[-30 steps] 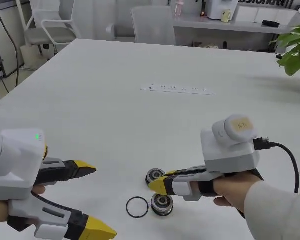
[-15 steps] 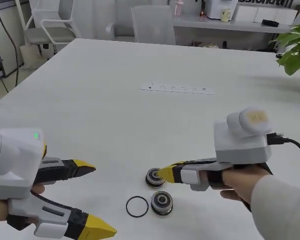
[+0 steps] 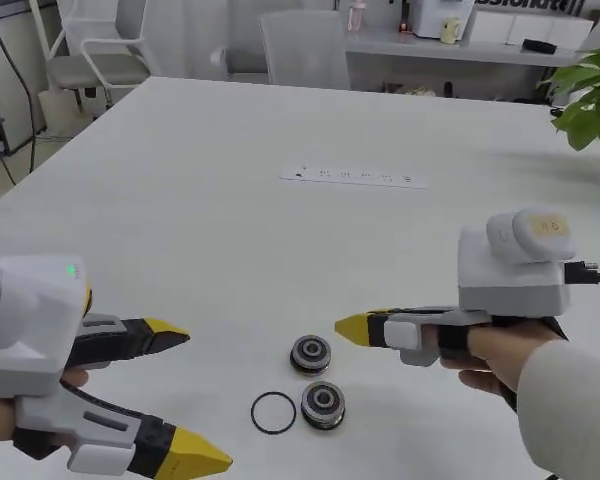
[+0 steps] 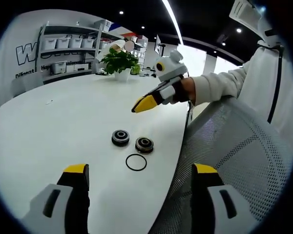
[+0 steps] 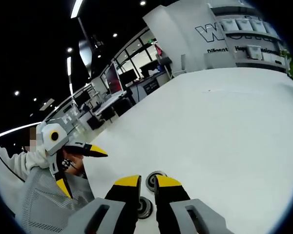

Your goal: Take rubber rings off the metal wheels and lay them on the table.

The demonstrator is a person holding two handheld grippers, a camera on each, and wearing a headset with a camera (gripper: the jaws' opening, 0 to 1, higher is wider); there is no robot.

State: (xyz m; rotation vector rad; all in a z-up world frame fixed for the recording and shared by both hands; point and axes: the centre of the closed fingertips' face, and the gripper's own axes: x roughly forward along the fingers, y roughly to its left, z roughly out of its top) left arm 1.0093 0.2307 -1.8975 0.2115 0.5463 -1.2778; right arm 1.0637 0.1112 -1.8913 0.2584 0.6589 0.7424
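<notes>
**A:** What's changed w/ the right tool (image 3: 353, 328)?

**B:** You've pulled it back. A sec ago it was over the far wheel (image 3: 310, 354); now it hangs clear to the right of it. Jaws are narrow, nothing in them. Your left tool (image 3: 180, 395) hasn't budged: jaws wide, empty.

**A:** And the parts?

**B:** No shift. One rubber ring (image 3: 274, 413) lies flat on the desk (image 3: 280, 230), just beside the near wheel (image 3: 323, 405). The far wheel sits right behind that one. So prob. one ring done and the far wheel's next, but I can't confirm its ring from here.
</notes>
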